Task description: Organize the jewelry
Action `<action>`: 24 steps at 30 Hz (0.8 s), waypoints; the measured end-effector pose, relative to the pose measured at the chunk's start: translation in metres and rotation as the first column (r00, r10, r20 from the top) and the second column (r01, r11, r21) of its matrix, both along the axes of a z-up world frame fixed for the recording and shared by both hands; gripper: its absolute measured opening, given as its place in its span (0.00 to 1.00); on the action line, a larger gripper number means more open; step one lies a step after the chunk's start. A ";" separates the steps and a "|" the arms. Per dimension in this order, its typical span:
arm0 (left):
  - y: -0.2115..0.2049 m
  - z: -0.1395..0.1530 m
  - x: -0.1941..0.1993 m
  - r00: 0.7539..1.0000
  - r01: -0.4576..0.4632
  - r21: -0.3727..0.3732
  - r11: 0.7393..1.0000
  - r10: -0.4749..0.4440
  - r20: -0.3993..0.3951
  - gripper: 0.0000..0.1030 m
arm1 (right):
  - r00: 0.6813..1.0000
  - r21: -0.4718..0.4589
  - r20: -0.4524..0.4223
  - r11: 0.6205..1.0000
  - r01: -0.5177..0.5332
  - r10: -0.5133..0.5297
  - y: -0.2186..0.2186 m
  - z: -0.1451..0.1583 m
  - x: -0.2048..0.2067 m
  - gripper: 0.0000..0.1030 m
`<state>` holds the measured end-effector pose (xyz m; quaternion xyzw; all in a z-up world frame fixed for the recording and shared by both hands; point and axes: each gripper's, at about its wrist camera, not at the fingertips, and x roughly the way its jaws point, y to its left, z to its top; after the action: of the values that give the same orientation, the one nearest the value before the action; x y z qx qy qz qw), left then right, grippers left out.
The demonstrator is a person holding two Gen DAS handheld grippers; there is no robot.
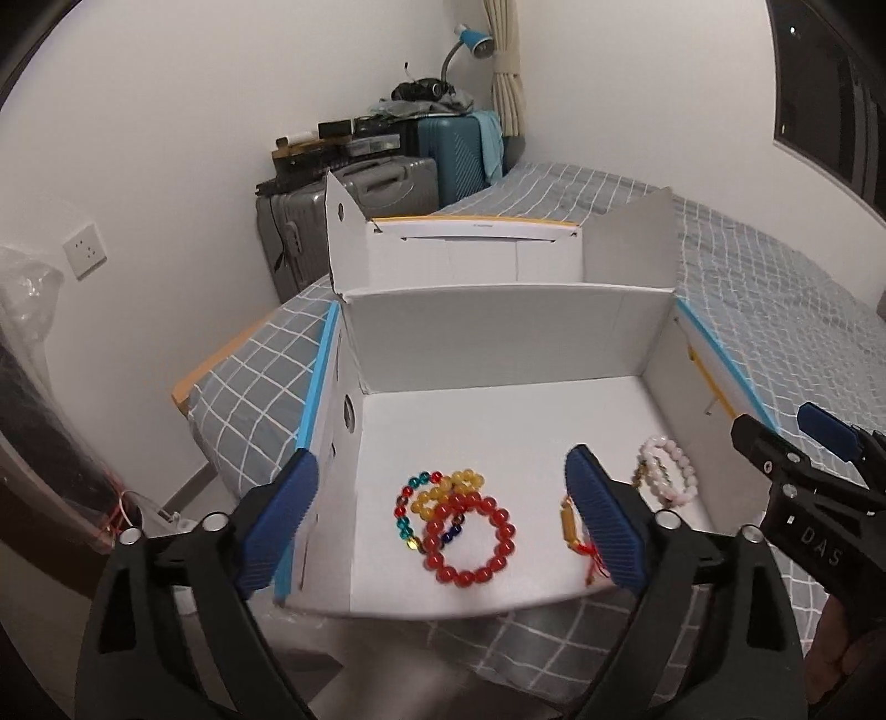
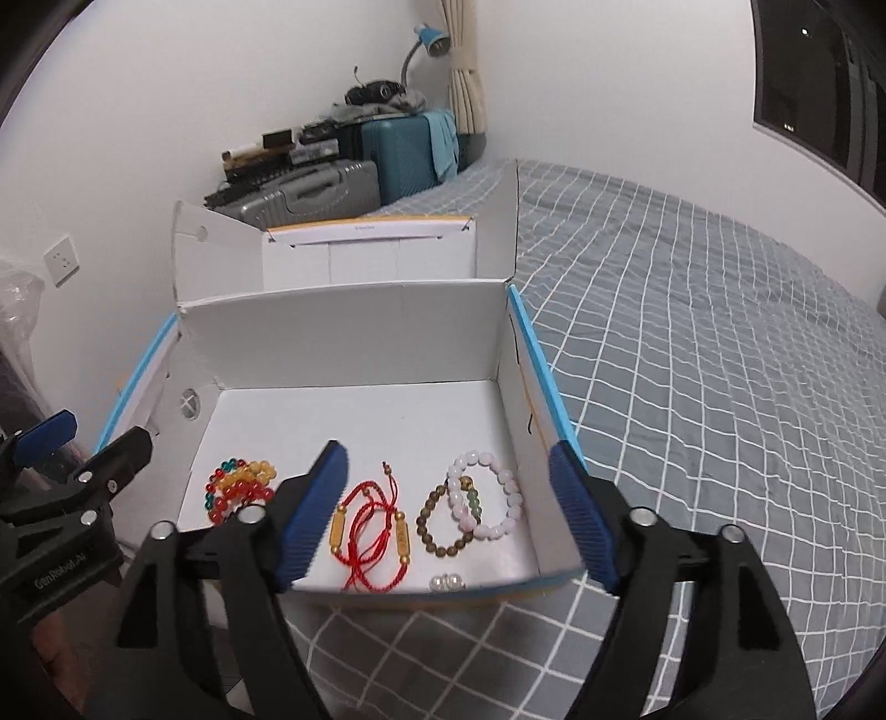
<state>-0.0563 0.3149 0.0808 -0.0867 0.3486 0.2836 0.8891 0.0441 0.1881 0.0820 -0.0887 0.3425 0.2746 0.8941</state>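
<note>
Bedroom setting: a bed with a grey checked cover (image 2: 692,387) carries an open white cardboard box (image 2: 343,332), its lid flaps standing up behind; suitcases (image 1: 387,183) and a blue desk lamp (image 1: 473,41) fill the far corner. All the jewellery visible lies on the box floor. At its left, a red bead bracelet (image 1: 470,540), a yellow bead bracelet (image 1: 451,487) and a multicoloured bead bracelet (image 1: 412,512) overlap in one pile. Toward the middle lie red cord bracelets with gold tubes (image 2: 368,531). At the right, a brown bead bracelet (image 2: 443,523) overlaps a pink-and-white bead bracelet (image 2: 490,495), and two small pearls (image 2: 446,581) rest against the near wall.

The left gripper (image 1: 443,520) hovers above the near left part of the box, fingers spread wide and holding nothing. The right gripper (image 2: 448,504) hovers above the near right part, likewise wide apart and empty.

Stage, as a judgement: the pieces sit in loose groups inside the box, an arrangement that fits either a gathering already made or a sorting still under way; the frames do not settle which.

Any descent into the box calls for care at the near wall, which is low, and at the taller side walls, each lying close outside one finger. The far half of the floor is bare and offers room; the overlapped bracelets would tend to drag one another if one is lifted.
</note>
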 end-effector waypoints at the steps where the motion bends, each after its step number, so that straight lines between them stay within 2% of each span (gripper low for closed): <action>1: -0.003 0.000 -0.005 1.000 0.000 -0.004 1.000 0.000 0.010 0.91 | 1.000 0.003 0.006 1.000 -0.001 0.001 -0.003 0.000 -0.004 0.77; 6: -0.019 -0.008 -0.019 1.000 0.011 0.001 1.000 -0.011 0.021 0.94 | 1.000 0.003 0.029 1.000 0.001 -0.001 -0.021 -0.008 -0.027 0.88; 9: -0.025 -0.012 -0.029 0.999 0.008 -0.002 1.000 -0.008 0.034 0.94 | 0.999 0.003 0.033 1.000 -0.002 0.002 -0.027 -0.014 -0.039 0.90; 14: -0.033 -0.023 -0.048 0.999 0.001 -0.024 1.000 0.000 0.054 0.94 | 0.999 -0.006 0.041 1.000 0.004 -0.004 -0.036 -0.025 -0.052 0.92; 24: -0.042 -0.042 -0.051 1.000 0.019 -0.030 0.999 -0.019 0.015 0.94 | 1.000 -0.025 0.024 1.000 -0.007 0.007 -0.037 -0.039 -0.056 0.93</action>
<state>-0.1072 0.2733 0.0388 -0.0987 0.3471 0.2692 0.8929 -0.0117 0.1507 0.0427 -0.1045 0.3347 0.2723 0.8961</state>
